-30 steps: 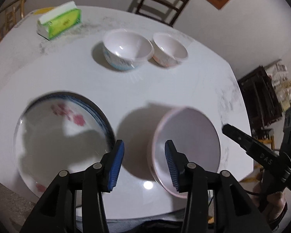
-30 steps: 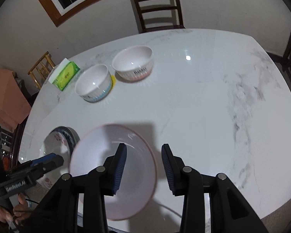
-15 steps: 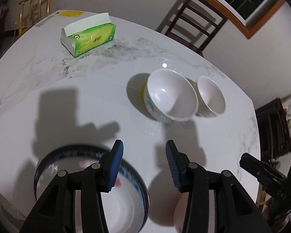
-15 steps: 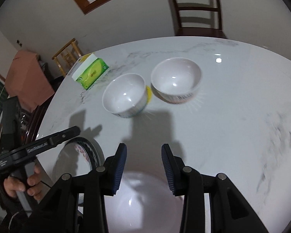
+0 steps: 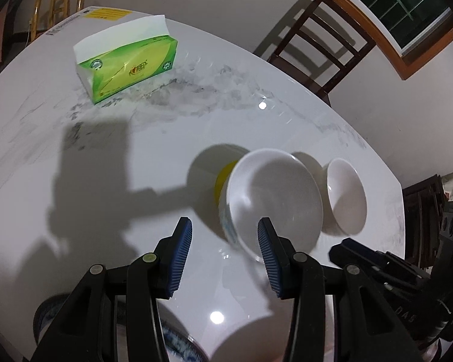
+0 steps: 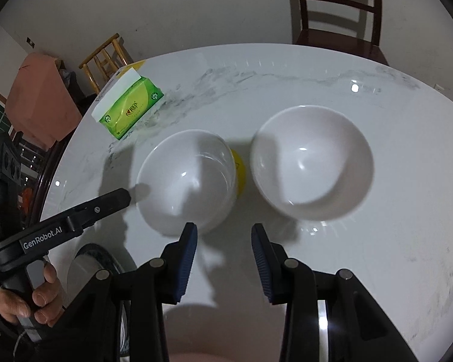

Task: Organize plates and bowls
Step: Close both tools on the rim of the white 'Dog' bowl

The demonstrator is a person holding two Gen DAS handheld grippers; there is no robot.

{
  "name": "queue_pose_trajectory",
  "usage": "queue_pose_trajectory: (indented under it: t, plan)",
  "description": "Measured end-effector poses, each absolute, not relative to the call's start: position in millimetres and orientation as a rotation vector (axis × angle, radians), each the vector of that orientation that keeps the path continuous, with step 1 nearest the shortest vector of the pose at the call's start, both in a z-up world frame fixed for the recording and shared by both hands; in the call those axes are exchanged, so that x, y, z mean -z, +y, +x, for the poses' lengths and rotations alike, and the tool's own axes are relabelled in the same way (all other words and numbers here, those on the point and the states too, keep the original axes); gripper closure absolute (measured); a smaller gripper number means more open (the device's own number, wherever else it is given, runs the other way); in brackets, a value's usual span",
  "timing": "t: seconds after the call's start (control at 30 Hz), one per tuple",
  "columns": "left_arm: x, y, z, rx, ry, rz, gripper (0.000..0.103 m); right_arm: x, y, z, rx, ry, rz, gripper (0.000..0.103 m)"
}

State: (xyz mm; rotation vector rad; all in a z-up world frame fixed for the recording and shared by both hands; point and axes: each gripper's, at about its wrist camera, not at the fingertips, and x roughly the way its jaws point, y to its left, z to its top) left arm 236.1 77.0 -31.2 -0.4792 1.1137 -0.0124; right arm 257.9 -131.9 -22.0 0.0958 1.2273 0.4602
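Note:
Two white bowls stand side by side on the marble table. The left bowl (image 6: 187, 181) (image 5: 274, 199) has blue and yellow outside. The right bowl (image 6: 312, 163) (image 5: 345, 196) is plain inside. My left gripper (image 5: 225, 253) is open and empty, its right finger at the near rim of the left bowl. My right gripper (image 6: 225, 250) is open and empty, just short of the gap between the bowls. A blue-rimmed plate (image 5: 178, 341) (image 6: 90, 259) and a pink-rimmed plate (image 6: 226, 331) lie at the near edge, mostly hidden by the grippers.
A green tissue pack (image 5: 126, 63) (image 6: 130, 107) lies at the far left of the table. A dark wooden chair (image 6: 338, 9) stands behind the table. The left gripper's finger (image 6: 111, 200) points at the left bowl in the right wrist view.
Both grippers have moved forward from the two plates toward the two bowls. The plates have dropped to the bottom edge of both views. Both grippers stay open.

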Motion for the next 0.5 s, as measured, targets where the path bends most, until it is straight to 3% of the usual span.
queue_pose_trajectory:
  t: [0.37,0.5]
  plan:
    - [59.8,69.1,261.4,0.016,1.181,-0.448,0.064,53.8,-103.8,282.1,-0.471,1.278,0.033,0.065]
    - [68.8,67.5,265.9,0.015,1.203,-0.444,0.077,59.9,-101.4,285.8,-0.47,1.28,0.028,0.074]
